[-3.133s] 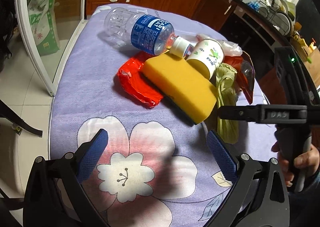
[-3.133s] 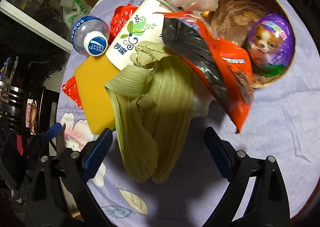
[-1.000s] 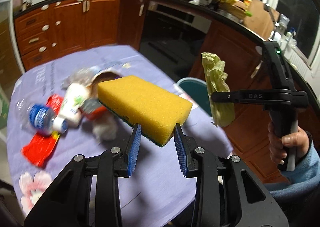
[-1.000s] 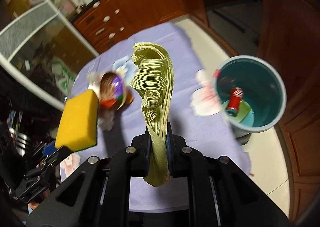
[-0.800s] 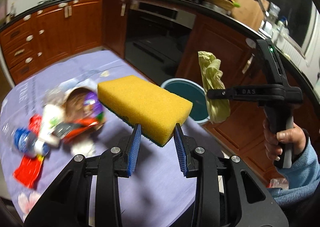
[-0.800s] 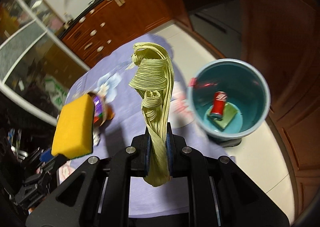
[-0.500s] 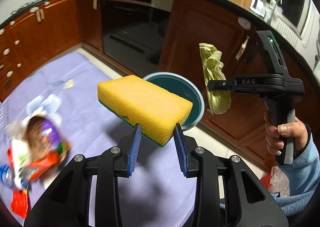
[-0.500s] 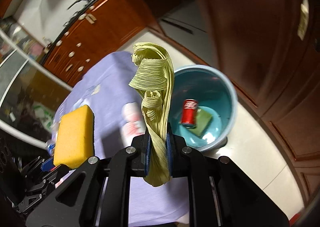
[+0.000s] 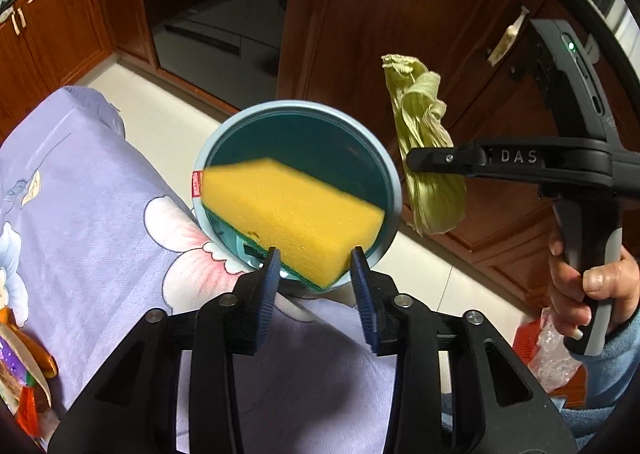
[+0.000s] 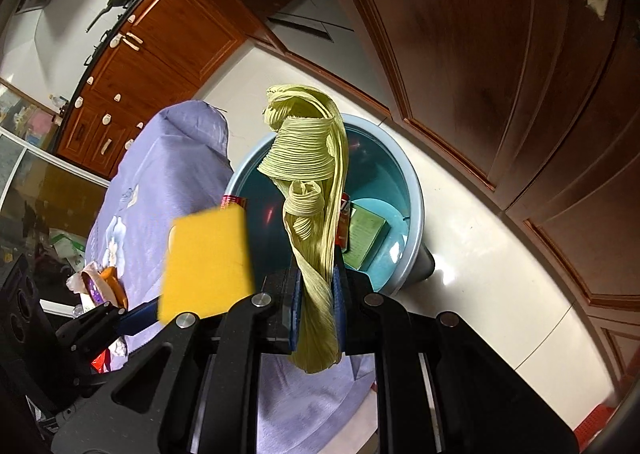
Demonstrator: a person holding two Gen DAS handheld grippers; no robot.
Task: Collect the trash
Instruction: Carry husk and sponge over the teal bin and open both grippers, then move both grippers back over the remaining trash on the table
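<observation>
My left gripper [image 9: 316, 266] has its blue pads spread just wider than the yellow sponge [image 9: 292, 214], which is blurred and sits above the teal trash bin [image 9: 384, 170] on the floor. The sponge also shows in the right wrist view [image 10: 206, 266]. My right gripper [image 10: 316, 306] is shut on a bundle of pale green corn husk [image 10: 316, 190], held upright over the bin [image 10: 412, 190]. The husk [image 9: 424, 158] and right gripper [image 9: 424, 158] show beside the bin's right rim. A red can and a green box [image 10: 366, 236] lie in the bin.
The table with the lilac flowered cloth [image 9: 80, 194] lies left of the bin. Leftover trash, a wrapper and a bowl [image 9: 20, 366], lies at its left edge. Dark wooden cabinets [image 9: 380, 14] stand behind the bin. A red basket [image 9: 536, 338] is on the floor at right.
Both grippers have swung from the table to over the bin. The left pads have opened slightly and the sponge now looks blurred and lower between them. The right still grips the husk.
</observation>
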